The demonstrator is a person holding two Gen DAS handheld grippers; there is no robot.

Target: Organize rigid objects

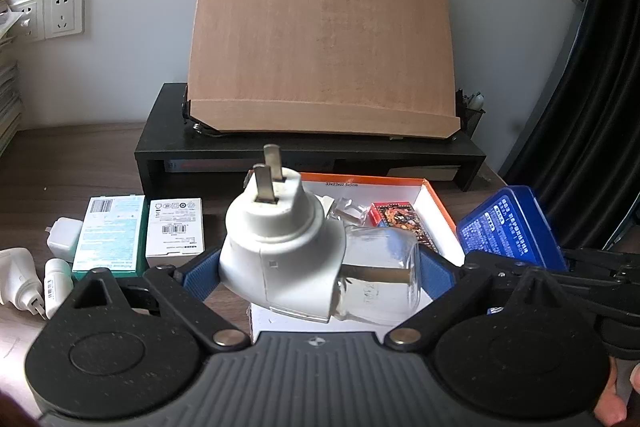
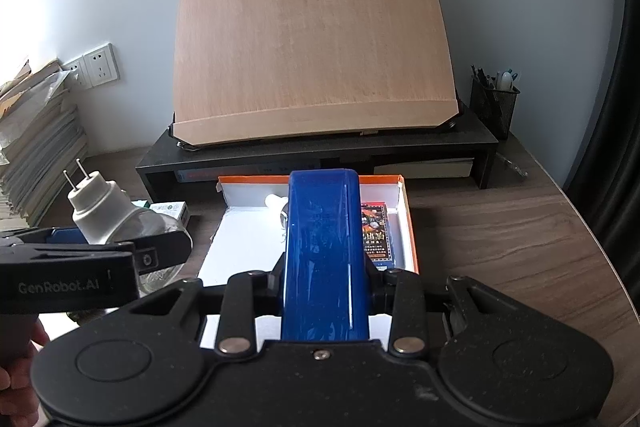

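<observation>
My left gripper [image 1: 316, 267] is shut on a white plug-in device with a clear bottle [image 1: 288, 243], prongs up, held over the near left edge of an orange-rimmed white box [image 1: 430, 199]. It also shows at the left of the right wrist view [image 2: 100, 215]. My right gripper [image 2: 326, 267] is shut on a blue rectangular case [image 2: 324, 251], held over the box [image 2: 240, 239]. The case also shows in the left wrist view [image 1: 508, 227]. A dark printed card pack [image 2: 376, 231] and a small white item [image 2: 276, 203] lie in the box.
A black desk riser [image 2: 320, 151] with a tilted wooden board [image 2: 312, 47] stands behind the box. Two small cartons [image 1: 140, 231] and white plug devices [image 1: 24, 279] lie at the left. A mesh pen holder [image 2: 494, 103] stands at the right; stacked papers [image 2: 36, 143] at the left.
</observation>
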